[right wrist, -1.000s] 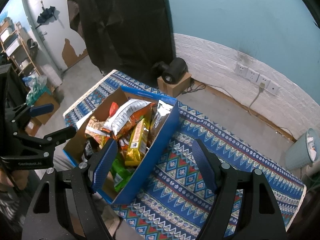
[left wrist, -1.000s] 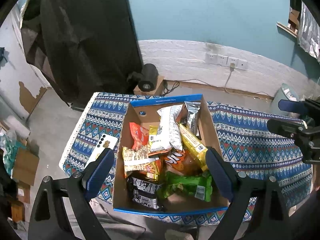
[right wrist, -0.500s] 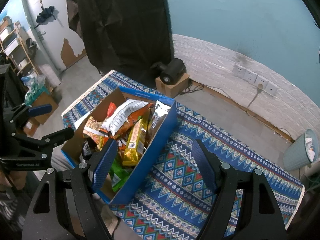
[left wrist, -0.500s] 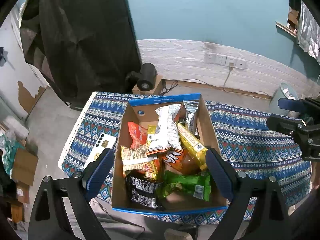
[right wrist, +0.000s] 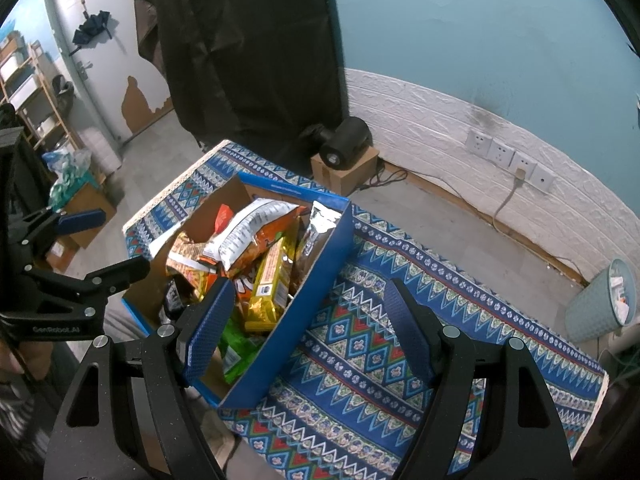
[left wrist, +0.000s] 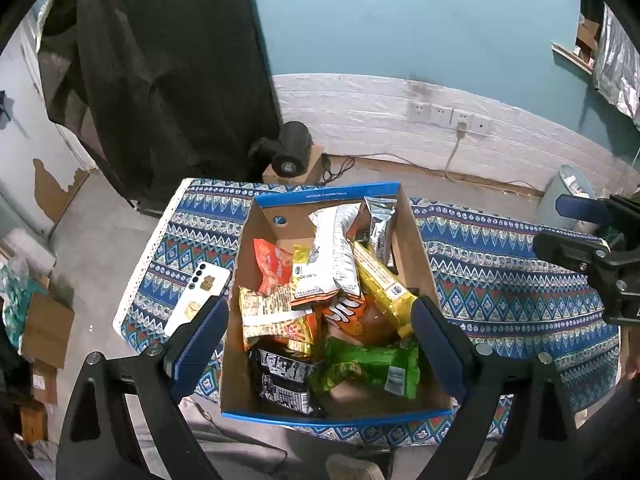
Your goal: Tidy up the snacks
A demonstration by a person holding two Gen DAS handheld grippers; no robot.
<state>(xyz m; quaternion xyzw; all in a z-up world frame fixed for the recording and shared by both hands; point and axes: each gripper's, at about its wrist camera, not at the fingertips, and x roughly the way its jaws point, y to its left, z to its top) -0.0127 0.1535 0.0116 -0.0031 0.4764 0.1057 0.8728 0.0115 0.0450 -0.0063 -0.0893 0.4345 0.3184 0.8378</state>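
Observation:
A blue-edged cardboard box (left wrist: 416,240) (right wrist: 320,264) full of snack packets stands on the patterned cloth. Inside lie a white chip bag (left wrist: 334,252), a yellow biscuit pack (left wrist: 382,284) (right wrist: 268,284), a silver pouch (left wrist: 380,224), a green packet (left wrist: 376,364), a black packet (left wrist: 284,380) and an orange-red bag (left wrist: 272,266). My left gripper (left wrist: 316,344) hovers open above the box's near end, holding nothing. My right gripper (right wrist: 308,328) hangs open over the box's right wall and the cloth, also with nothing in it.
A white phone (left wrist: 200,296) lies on the cloth (right wrist: 400,340) left of the box. Beyond the table's far edge a black lamp-like device (left wrist: 290,152) sits on a small carton. A pale bin (right wrist: 604,300) stands on the floor at right. Wall sockets line the white skirting.

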